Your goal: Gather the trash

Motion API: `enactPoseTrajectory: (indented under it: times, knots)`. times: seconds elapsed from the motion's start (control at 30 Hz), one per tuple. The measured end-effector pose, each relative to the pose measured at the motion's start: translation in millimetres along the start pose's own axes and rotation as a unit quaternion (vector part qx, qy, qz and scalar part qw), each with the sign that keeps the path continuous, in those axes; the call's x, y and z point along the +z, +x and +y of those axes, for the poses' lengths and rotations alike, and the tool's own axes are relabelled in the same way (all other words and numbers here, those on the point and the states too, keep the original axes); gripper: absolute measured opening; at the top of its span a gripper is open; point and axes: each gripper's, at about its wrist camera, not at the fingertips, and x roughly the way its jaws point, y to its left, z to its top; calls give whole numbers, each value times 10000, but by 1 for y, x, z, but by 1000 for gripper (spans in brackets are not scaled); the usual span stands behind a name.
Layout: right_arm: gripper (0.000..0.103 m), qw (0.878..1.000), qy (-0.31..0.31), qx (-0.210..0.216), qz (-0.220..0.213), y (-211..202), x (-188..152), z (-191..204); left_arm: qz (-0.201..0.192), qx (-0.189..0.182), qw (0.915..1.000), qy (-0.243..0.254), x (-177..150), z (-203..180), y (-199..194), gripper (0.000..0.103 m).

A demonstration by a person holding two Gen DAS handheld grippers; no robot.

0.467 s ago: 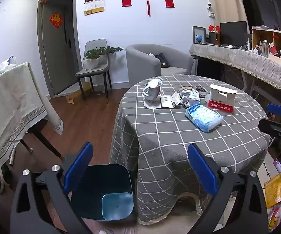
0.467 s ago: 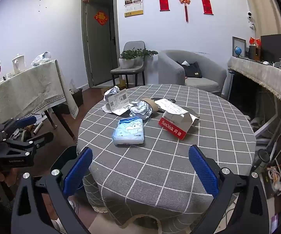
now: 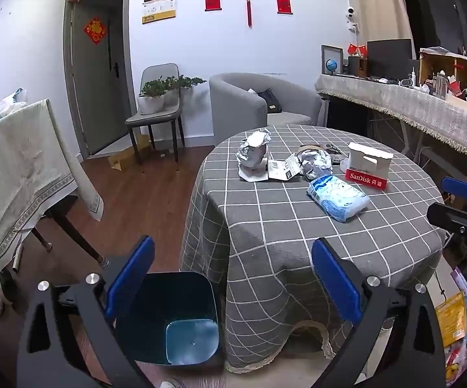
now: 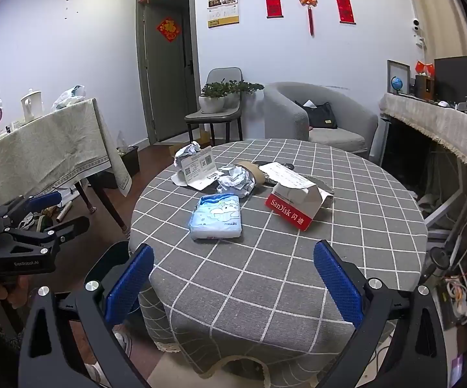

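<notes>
Dominating both views is the round desk (image 4: 298,258) under its grey checked cloth, carrying all the trash in a loose cluster toward its far side. Sitting on the floor just beside the desk's near edge is the dark blue bin (image 3: 175,317), mouth up — probably placed there so pieces can drop straight in. Lying on the cloth are the red-and-white SanDisk box (image 4: 294,205), the blue tissue pack (image 4: 217,216) nearest the right claw (image 4: 233,278), and crumpled foil balls (image 4: 236,182). Both claws are hanging wide open and holding nothing — the left claw (image 3: 233,278) is hovering above the bin, apparently waiting, while the right is facing the pack.
</notes>
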Motion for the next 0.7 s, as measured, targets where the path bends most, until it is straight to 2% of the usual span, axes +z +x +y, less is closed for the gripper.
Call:
enactPoseTrajectory:
  times: [0.7]
  knots:
    - [100, 10000, -49, 26, 18, 5, -3, 5, 47, -20, 10000, -80, -1, 2, 2, 99]
